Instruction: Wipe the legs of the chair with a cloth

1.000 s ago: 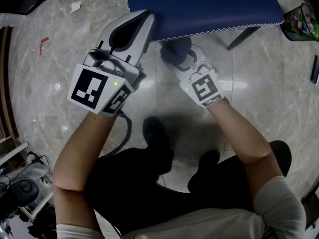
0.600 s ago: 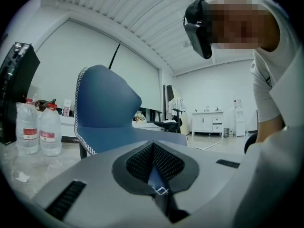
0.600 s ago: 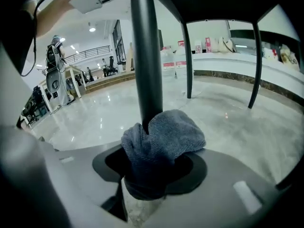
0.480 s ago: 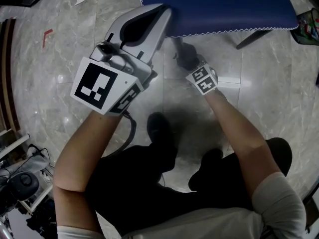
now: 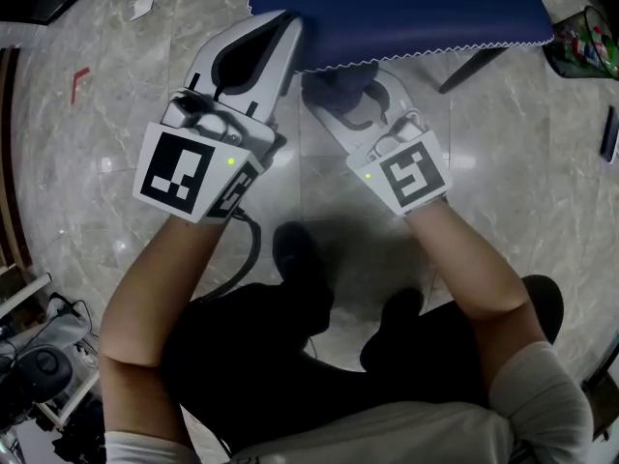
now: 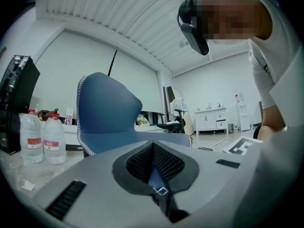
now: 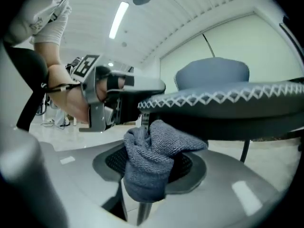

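Observation:
The blue chair seat (image 5: 397, 8) with white zigzag stitching fills the top of the head view. My right gripper (image 5: 346, 95) reaches just under its front edge and is shut on a grey knitted cloth (image 7: 159, 146). The cloth is bunched against a thin metal chair leg (image 7: 141, 216) that runs down behind it. Another dark leg (image 5: 472, 69) slants out from under the seat at the right. My left gripper (image 5: 283, 27) is higher, with its shut tips at the seat's front left edge; I cannot tell whether they pinch it. The left gripper view shows the chair back (image 6: 107, 110).
A mesh waste bin (image 5: 583, 42) stands at the far right on the marble floor (image 5: 116, 95). Two water bottles (image 6: 43, 139) stand on the floor left of the chair. The person's dark shoes (image 5: 298, 257) are below the grippers. Cables and gear (image 5: 34, 356) lie at the lower left.
Half a second ago the right gripper and cloth were lower down the leg. They have come back up under the seat edge. The left gripper has hardly moved.

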`<state>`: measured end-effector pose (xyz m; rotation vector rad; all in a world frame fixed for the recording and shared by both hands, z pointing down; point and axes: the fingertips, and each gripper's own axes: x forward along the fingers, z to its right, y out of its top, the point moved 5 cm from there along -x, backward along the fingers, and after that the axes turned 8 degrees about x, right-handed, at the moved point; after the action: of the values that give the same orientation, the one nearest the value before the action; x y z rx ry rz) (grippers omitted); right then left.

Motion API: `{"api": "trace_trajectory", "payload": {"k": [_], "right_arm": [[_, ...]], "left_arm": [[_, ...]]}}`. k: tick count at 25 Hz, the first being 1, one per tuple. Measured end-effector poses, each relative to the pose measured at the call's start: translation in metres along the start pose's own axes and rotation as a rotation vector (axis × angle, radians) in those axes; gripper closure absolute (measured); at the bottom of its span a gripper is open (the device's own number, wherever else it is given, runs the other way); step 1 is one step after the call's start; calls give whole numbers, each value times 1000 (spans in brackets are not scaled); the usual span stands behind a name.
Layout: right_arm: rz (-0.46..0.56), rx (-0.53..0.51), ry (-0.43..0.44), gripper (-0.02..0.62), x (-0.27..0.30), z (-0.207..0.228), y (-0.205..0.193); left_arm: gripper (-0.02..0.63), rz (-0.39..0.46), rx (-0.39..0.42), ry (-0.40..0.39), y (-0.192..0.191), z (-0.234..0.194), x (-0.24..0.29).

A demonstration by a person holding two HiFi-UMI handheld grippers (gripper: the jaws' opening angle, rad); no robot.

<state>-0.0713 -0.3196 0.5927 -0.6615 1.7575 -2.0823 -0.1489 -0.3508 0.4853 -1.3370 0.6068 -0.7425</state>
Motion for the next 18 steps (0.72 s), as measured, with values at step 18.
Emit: {"api": "trace_trajectory", "payload": {"k": [18], "right_arm": [[-441, 104, -12, 414, 17, 26, -240]], "left_arm": [[601, 13, -5, -27, -1, 1, 2]]}}
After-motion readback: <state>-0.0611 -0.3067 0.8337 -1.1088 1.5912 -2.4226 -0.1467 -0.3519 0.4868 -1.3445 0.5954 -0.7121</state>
